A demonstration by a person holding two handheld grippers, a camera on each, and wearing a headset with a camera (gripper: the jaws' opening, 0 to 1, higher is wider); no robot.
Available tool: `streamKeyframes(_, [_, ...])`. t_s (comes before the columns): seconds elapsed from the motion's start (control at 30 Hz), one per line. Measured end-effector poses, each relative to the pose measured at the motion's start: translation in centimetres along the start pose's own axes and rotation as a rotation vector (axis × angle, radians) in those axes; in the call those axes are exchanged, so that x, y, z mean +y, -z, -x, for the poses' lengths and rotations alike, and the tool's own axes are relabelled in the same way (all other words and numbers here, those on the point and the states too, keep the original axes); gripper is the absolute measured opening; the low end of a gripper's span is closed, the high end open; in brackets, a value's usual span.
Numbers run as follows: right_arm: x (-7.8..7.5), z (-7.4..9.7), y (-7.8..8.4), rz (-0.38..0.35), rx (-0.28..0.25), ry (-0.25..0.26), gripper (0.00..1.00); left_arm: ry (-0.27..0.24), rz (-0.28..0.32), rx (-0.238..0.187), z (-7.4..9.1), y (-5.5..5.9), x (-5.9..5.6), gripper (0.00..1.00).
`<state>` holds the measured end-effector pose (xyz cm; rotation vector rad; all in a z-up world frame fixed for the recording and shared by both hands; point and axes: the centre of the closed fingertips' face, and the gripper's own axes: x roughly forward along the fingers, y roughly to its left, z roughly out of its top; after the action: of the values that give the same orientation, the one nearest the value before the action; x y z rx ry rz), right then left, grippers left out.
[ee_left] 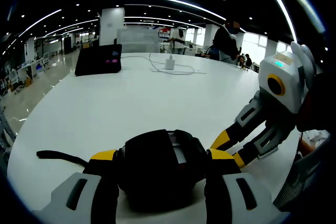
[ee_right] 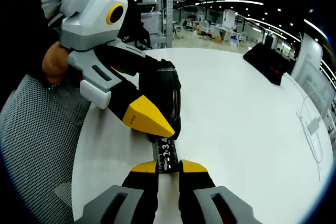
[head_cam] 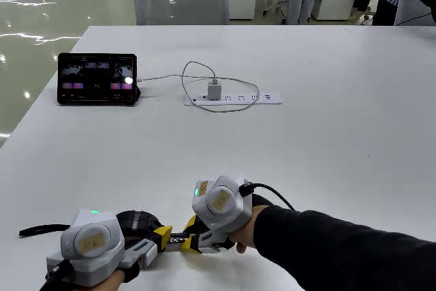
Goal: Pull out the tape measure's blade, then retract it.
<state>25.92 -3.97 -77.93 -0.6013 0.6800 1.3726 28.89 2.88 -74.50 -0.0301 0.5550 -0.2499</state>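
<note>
Your left hand sits low at 7 o'clock in the head view, and its left tongs [ee_left: 163, 156] point toward 3 o'clock. They are clamped on either side of the black tape measure [head_cam: 138, 225], which rests on the white table [head_cam: 293, 141] near its front edge. Your right arm, in a dark sleeve [head_cam: 334, 243], comes in from 4 o'clock with the wrist turned toward 9 o'clock. That sets the right tongs [ee_right: 168, 167] facing the left ones, tips nearly meeting. The right tongs are pinched on the blade [ee_right: 165, 150], with a short length drawn out of the case.

The right gripper view shows the printed numbers on the blade, which runs from the case at 12 o'clock straight down into the yellow tips. The left gripper view shows the case's strap [ee_left: 58, 156] trailing off toward 9 o'clock. The head view adds a tablet [head_cam: 97, 78] at 10 o'clock and a power strip [head_cam: 235, 99] at 12 o'clock, both well apart from the tape measure.
</note>
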Motion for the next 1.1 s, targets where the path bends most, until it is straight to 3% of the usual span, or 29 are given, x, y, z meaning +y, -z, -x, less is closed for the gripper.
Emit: streamKeyframes(1.1, [0.12, -0.95, -0.99, -0.001, -0.021, -0.01, 0.11, 0.001, 0.006, -0.001, 0.03, 0.04, 0.03, 0.62])
